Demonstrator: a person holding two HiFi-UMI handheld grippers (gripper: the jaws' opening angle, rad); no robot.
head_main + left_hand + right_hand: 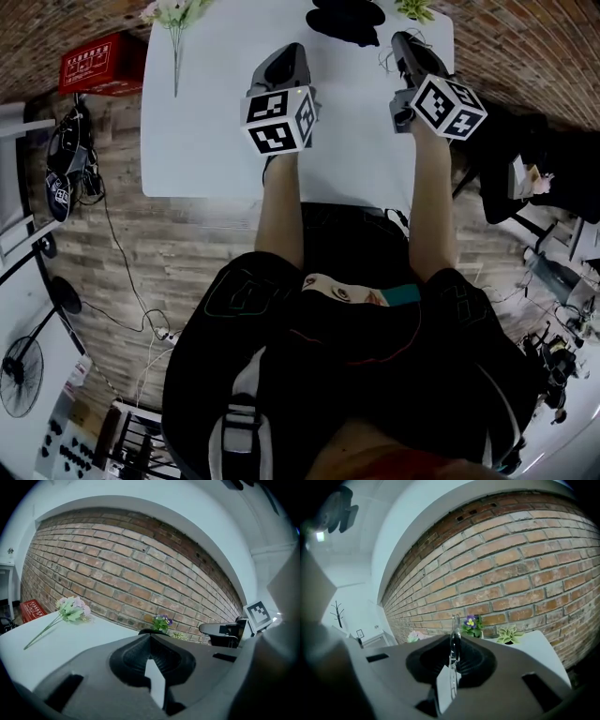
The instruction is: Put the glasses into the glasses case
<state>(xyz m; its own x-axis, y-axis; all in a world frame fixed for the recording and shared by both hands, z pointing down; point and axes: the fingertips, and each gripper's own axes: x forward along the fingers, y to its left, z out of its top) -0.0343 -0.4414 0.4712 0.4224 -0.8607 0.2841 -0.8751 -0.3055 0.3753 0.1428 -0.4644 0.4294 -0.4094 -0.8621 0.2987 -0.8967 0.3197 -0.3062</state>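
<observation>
On the white table (206,131) a black glasses case (345,21) lies at the far edge, between the two grippers and beyond them. My right gripper (405,39) hovers over the table's right side, shut on the glasses (385,56), whose thin frame hangs at its left. In the right gripper view a thin clear part of the glasses (453,637) stands upright, pinched between the jaws of the right gripper (453,644). My left gripper (286,52) is over the middle of the table; in its own view the left gripper (150,638) has its jaws together with nothing between them. The case (142,631) shows just past them.
Pink artificial flowers (173,14) lie at the table's far left, and a small potted plant (412,8) stands at the far right. A brick wall (511,564) runs behind the table. A red crate (98,64) sits on the floor at left, a black chair (525,178) at right.
</observation>
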